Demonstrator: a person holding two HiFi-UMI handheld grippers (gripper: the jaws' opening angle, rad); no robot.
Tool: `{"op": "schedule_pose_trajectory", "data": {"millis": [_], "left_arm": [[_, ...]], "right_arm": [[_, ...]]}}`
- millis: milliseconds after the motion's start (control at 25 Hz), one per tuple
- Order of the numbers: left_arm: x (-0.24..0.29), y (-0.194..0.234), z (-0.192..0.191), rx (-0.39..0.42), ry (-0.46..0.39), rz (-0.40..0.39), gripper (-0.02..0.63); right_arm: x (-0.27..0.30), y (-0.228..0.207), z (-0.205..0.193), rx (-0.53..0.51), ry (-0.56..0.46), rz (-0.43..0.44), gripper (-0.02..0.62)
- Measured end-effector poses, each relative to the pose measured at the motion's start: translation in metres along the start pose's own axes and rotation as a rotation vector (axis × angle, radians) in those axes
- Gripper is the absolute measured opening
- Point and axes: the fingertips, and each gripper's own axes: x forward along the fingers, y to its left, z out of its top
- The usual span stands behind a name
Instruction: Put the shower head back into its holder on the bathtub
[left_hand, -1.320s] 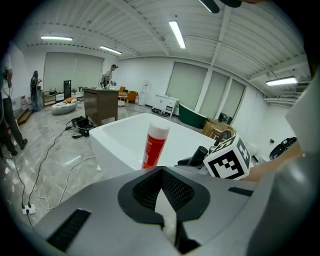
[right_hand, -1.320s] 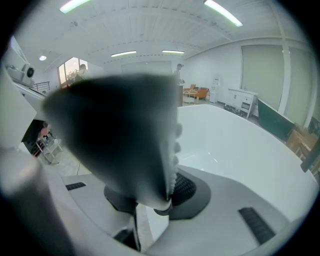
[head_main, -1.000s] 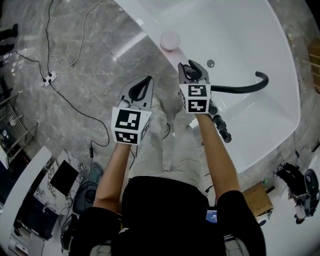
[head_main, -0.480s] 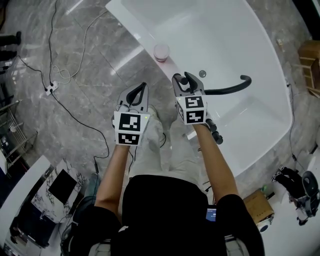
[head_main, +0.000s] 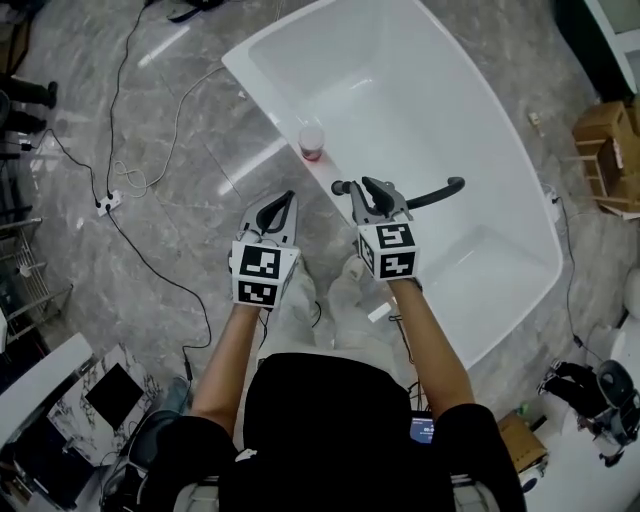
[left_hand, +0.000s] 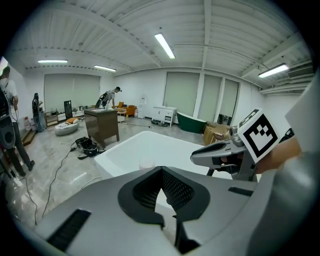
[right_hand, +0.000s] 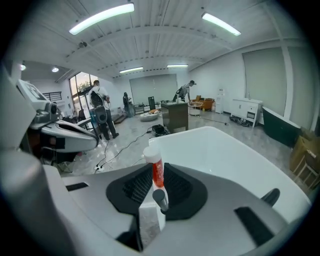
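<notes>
Grey marble floor (head_main: 150, 300) fills the left of the head view, with black cables (head_main: 170, 265) trailing across it to a power strip (head_main: 108, 203). The white bathtub (head_main: 420, 110) runs diagonally across the upper right, and I stand at its near rim with both arms stretched forward.

My right claw (head_main: 377, 190) hangs above that rim, apart from it. Its jaws stand partly apart and have just been closing; the pads press on nothing. My left claw (head_main: 283, 200) is held over the floor just beside the tub, level with the right one. Its jaws are closed together, with nothing in them (left_hand: 161, 174).

A black curved spout (head_main: 435, 193) reaches from beside my right claw out over the tub's basin. Only its tip shows at the lower right of the right gripper view (right_hand: 272, 196).

A red bottle with a white cap (head_main: 312, 143) stands upright on the rim, farther along it than my claws. Through my right claw (right_hand: 157, 172) it appears straight ahead (right_hand: 157, 167).

The shower head (head_main: 340, 187), a dark stick with a rounded end, stands tilted at the rim, between the bottle and my right claw. It shows in the gap between that claw's jaws (right_hand: 160, 196), lower down and untouched. Its foot is hidden by the claw, so I cannot tell what it sits in.
</notes>
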Motion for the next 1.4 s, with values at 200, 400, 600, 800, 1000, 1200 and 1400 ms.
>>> {"op": "schedule_pose_trajectory", "data": {"millis": [200, 400, 600, 800, 1000, 1200, 1400], "left_arm": [[-0.026, -0.017, 0.046, -0.009, -0.062, 0.005, 0.014], [-0.054, -0.026, 0.093, -0.003, -0.148, 0.023, 0.014], [-0.085, -0.036, 0.135, 0.000, -0.238, 0.031, 0.014], [-0.120, -0.047, 0.167, 0.015, -0.306, 0.036, 0.014], [-0.151, -0.056, 0.197, 0.039, -0.371, 0.045, 0.014], [-0.177, -0.062, 0.226, 0.063, -0.444, 0.049, 0.014], [-0.190, -0.070, 0.241, 0.089, -0.478, 0.056, 0.014]], "right_arm": [[-0.046, 0.004, 0.062, -0.046, -0.094, 0.019, 0.049], [-0.092, 0.006, 0.116, -0.070, -0.186, 0.017, 0.028], [-0.141, 0.009, 0.164, -0.100, -0.288, 0.010, 0.023], [-0.191, 0.019, 0.202, -0.121, -0.400, 0.026, 0.023], [-0.227, 0.027, 0.225, -0.145, -0.474, 0.031, 0.023], [-0.249, 0.034, 0.246, -0.168, -0.532, 0.027, 0.023], [-0.260, 0.032, 0.255, -0.162, -0.566, 0.029, 0.023]]}}
